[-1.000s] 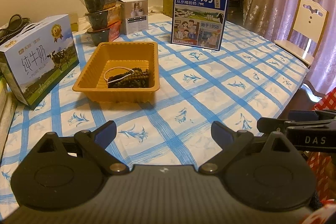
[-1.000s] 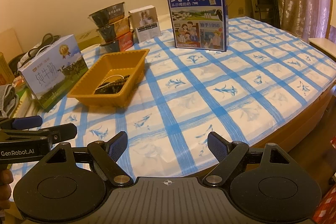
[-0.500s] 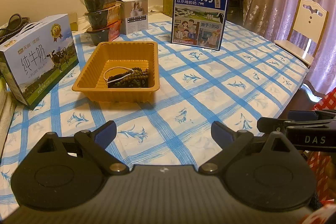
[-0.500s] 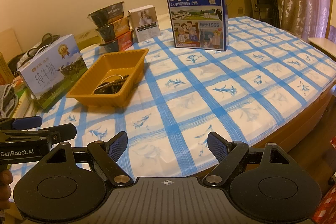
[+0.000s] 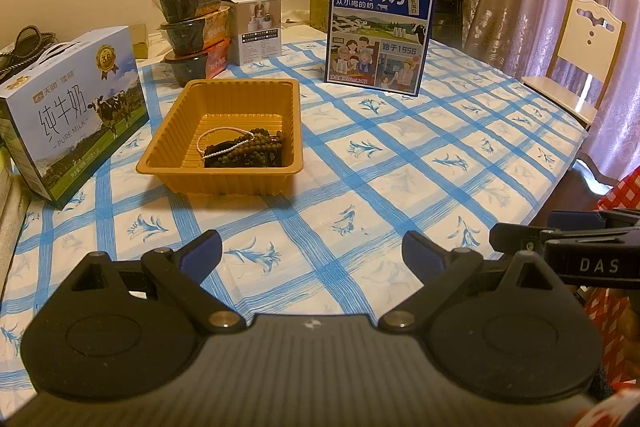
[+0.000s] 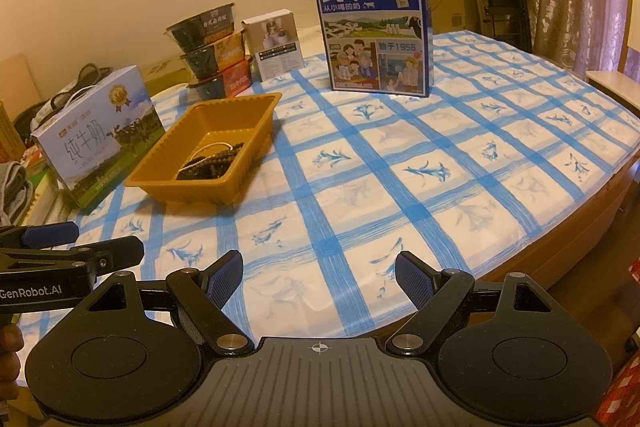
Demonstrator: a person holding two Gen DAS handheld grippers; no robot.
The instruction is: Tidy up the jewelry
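An orange plastic tray [image 5: 168, 143] [image 6: 160, 167] sits on the blue-checked tablecloth. Inside it lie dark bead bracelets [image 5: 250, 149] [image 6: 212, 161] and a thin pale bead strand [image 5: 216, 139]. My left gripper [image 5: 312, 253] hovers over the near table edge, well short of the tray, open with nothing between its fingers. My right gripper [image 6: 318, 277] hangs to the right of it, also open and empty, with the tray far off to its upper left. Each gripper shows at the side of the other's view.
A blue milk carton [image 5: 380, 31] [image 6: 376, 31] stands behind the tray. A pale milk box [image 5: 72, 107] [image 6: 100, 135] flanks the tray's left. Stacked bowls [image 5: 192, 31] and a small white box [image 5: 258, 25] stand at the back. A chair [image 5: 580, 55] is at right.
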